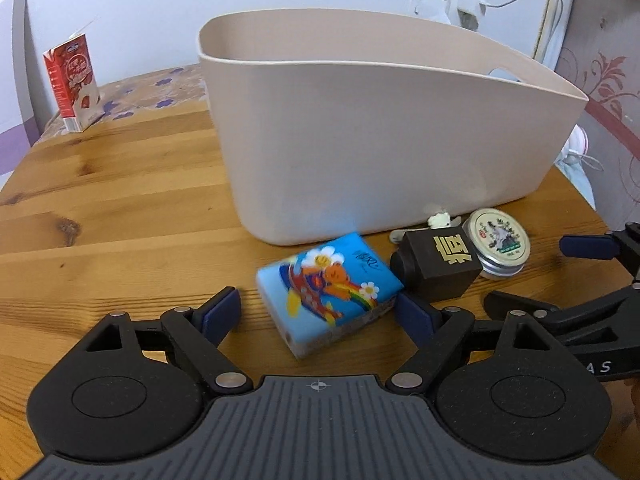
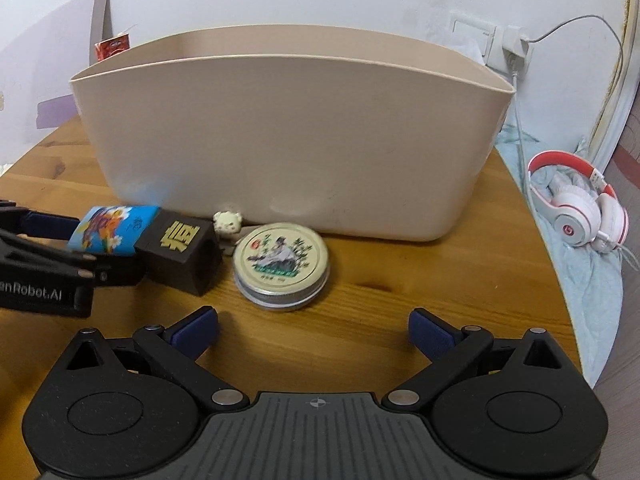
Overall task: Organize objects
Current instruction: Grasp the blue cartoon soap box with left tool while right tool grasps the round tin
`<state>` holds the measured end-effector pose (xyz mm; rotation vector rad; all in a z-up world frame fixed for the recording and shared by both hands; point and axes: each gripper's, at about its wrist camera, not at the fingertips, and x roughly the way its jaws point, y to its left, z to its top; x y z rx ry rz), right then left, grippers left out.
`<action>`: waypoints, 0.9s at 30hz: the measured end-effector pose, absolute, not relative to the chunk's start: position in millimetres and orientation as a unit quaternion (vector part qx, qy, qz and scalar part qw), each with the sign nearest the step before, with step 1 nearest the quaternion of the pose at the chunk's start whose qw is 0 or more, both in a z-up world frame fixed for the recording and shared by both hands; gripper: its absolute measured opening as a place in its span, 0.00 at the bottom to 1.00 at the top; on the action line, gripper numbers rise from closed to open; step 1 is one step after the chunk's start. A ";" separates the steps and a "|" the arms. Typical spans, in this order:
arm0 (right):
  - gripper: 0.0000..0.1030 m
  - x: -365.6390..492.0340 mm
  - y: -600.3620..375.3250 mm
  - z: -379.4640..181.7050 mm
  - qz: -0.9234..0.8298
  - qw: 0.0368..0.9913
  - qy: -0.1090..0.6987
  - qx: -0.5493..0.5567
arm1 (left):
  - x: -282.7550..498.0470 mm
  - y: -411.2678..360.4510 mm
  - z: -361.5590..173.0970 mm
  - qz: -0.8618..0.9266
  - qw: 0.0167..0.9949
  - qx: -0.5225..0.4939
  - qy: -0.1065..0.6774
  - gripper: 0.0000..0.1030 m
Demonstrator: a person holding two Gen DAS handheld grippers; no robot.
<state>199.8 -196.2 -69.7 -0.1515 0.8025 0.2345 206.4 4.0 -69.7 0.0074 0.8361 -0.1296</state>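
Straddling blue tissue pack (image 1: 330, 294) on counter (image 1: 120, 220) with left hand-held gripper (image 1: 320, 314), jaws open. Right hand-held gripper (image 2: 314, 330) open, short of tin (image 2: 282, 266). I judge risk: closing askew shoves pack into black box (image 1: 436, 266).

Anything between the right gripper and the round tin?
No. In the right wrist view only bare wooden table lies between the open right gripper and the round tin.
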 end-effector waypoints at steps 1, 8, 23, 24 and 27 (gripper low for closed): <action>1.00 201.4 -197.1 -69.8 0.115 0.911 0.388 -0.073 | 206.5 3.8 -70.0 -0.062 0.912 0.001 0.405 0.84; 1.00 208.8 -199.7 -72.8 0.121 0.915 0.381 -0.062 | 209.6 5.1 -70.8 -0.060 0.916 -0.018 0.397 0.84; 0.49 209.9 -189.5 -64.7 0.153 0.917 0.364 -0.065 | 200.6 7.8 -71.2 -0.069 0.917 0.007 0.393 0.75; 0.49 208.9 -187.2 -64.2 0.152 0.916 0.364 -0.069 | 199.4 8.8 -71.4 -0.069 0.917 0.006 0.393 0.74; 0.49 204.3 -184.3 -63.7 0.154 0.915 0.366 -0.069 | 194.4 10.4 -71.7 -0.067 0.918 0.005 0.391 0.74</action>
